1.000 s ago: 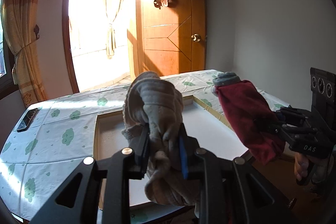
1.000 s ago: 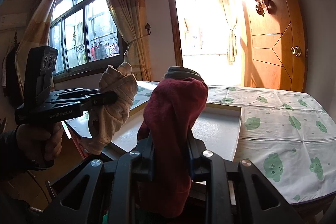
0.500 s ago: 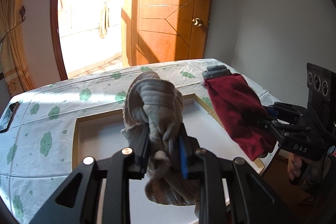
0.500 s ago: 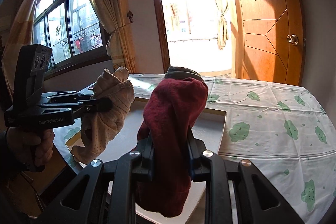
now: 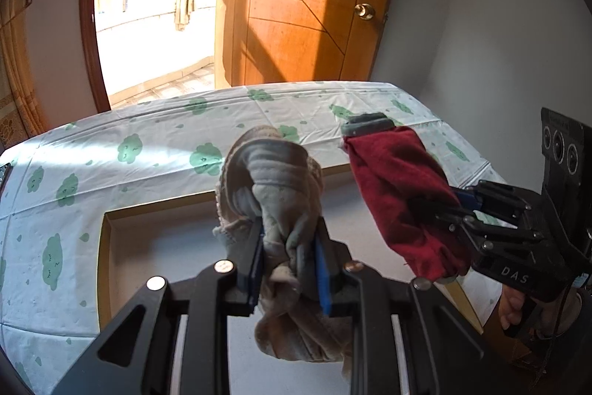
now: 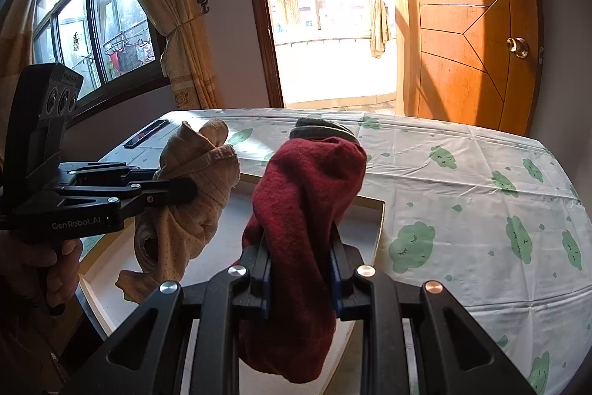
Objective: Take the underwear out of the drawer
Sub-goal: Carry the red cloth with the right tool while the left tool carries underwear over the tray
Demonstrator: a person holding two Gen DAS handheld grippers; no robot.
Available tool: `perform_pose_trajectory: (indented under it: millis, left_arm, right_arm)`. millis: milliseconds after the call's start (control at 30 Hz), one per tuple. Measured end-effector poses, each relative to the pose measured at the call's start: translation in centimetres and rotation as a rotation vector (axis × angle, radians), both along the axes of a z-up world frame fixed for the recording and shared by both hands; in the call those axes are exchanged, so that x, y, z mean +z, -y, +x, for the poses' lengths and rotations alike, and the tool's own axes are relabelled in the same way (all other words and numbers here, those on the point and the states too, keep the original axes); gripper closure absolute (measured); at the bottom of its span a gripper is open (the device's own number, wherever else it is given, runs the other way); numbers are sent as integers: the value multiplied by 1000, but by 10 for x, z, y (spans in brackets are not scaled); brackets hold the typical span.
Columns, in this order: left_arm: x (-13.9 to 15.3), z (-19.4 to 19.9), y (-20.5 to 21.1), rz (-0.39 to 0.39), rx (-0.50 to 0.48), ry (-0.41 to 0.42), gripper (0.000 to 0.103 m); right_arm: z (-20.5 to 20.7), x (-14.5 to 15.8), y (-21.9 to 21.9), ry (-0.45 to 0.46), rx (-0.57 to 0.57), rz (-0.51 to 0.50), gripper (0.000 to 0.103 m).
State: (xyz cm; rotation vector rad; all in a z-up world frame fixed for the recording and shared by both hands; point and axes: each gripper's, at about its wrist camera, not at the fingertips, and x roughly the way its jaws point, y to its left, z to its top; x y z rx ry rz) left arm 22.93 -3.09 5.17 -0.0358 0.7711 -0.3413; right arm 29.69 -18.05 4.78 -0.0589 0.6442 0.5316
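Soft cotton, both pieces light and floppy, held above the tray.
Your left gripper pinches beige underwear mid-bundle; right gripper is clamped on red underwear. Grip bunched folds, not edges.

A room in a home: a wooden door with a brass knob, tied-back curtains at the window, a cloud-print tablecloth.
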Motion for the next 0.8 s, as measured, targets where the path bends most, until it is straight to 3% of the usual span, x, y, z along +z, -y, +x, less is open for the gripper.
perform_pose_trajectory:
  millis: [300,700,767,800]
  left_arm:
    - [-23,26,12,-1,9,-82,81]
    - [-29,40,24,30,-6,-99,81]
    - [-31,40,25,27,-4,-99,79]
    - [-31,40,25,29,0,-99,70]
  right_arm:
    - [28,-21,-7,-114,-29,-31,77]
    - [42,-39,-9,-182,-58,-74,77]
    - [43,-40,-8,-187,-61,-73,77]
    - [43,-41,-8,-191,-61,-72,77]
